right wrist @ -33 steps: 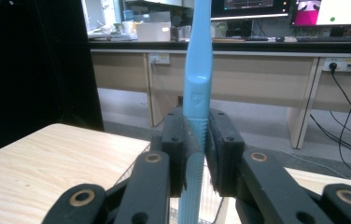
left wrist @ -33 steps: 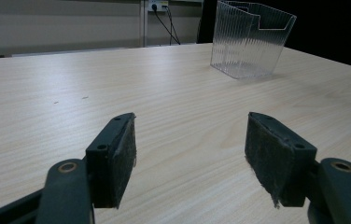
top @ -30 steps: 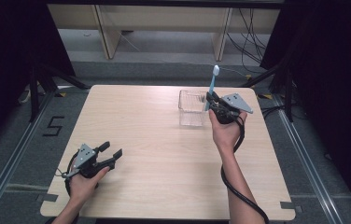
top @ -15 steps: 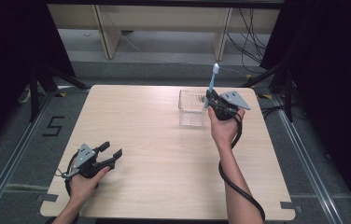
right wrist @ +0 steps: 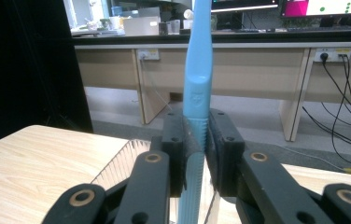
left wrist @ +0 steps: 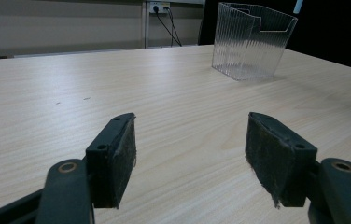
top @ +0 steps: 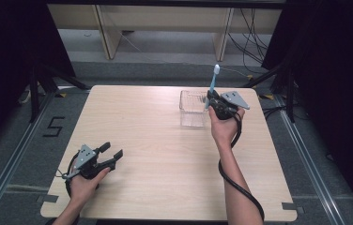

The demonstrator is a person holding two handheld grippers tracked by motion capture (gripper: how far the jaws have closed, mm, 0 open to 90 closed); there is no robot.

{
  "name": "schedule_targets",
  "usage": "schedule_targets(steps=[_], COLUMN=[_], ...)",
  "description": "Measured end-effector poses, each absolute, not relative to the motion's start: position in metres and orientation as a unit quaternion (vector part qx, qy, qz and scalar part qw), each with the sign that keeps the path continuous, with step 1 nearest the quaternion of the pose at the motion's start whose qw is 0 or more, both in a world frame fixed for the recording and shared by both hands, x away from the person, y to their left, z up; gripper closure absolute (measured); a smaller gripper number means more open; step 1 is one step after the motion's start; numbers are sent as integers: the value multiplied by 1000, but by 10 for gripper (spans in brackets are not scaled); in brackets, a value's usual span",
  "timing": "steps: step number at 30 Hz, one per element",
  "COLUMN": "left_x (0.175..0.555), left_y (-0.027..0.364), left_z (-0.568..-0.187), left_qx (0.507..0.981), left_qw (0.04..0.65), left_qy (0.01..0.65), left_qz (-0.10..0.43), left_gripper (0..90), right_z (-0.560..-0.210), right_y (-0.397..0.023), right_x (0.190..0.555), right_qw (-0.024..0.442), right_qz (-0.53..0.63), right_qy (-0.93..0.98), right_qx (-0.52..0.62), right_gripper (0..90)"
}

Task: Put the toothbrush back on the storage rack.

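On the table [top: 165, 140] in the high view, the left gripper [top: 111, 154] lies low at about 8 o'clock, near the front-left corner, held in the left hand [top: 83, 185]. Its jaws point toward 2 o'clock and stand wide apart with nothing between them. In the left gripper view the two pads [left wrist: 117, 156] face each other across bare wood, just above the tabletop, and the box [left wrist: 250, 39] stands well apart at 1 o'clock, upright, clear and ribbed, with a cut-down front wall.

Farther right in the high view, the box [top: 191, 110] sits at about 1 o'clock on the table, toward the far edge. Just beside its right wall is the right gripper [top: 208, 99], held by the right hand [top: 224, 124], with its grey plate [top: 234, 99] on top. Its jaws are clamped on the toothbrush [top: 212, 86], a light blue one that stands nearly upright, head at 12 o'clock, rising above the box's right side.

In the right gripper view the pads [right wrist: 220, 149] press the toothbrush [right wrist: 197, 93] from both sides at its ridged grip. The handle runs down past them, over the box [right wrist: 122, 170] rim below. Whether the lower end touches the box, I cannot tell.
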State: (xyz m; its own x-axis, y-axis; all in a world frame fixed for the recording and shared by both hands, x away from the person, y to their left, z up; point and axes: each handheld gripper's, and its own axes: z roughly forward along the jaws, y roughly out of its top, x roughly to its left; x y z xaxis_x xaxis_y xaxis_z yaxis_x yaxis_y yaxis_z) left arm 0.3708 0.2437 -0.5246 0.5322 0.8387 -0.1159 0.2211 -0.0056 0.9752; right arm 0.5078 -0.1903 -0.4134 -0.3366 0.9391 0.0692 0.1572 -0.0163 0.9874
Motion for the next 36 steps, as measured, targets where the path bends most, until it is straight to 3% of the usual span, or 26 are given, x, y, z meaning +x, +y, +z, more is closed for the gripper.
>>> schedule_targets(steps=[36], left_x=[370], left_y=[243], left_z=[-524], left_qx=[658], left_qw=[577], left_qy=[404], left_qz=[266], left_gripper=[330], right_z=[-431], right_y=[-188], right_x=[511], right_qw=[356], right_qz=[538], right_qy=[613], right_qx=[456], right_gripper=[784])
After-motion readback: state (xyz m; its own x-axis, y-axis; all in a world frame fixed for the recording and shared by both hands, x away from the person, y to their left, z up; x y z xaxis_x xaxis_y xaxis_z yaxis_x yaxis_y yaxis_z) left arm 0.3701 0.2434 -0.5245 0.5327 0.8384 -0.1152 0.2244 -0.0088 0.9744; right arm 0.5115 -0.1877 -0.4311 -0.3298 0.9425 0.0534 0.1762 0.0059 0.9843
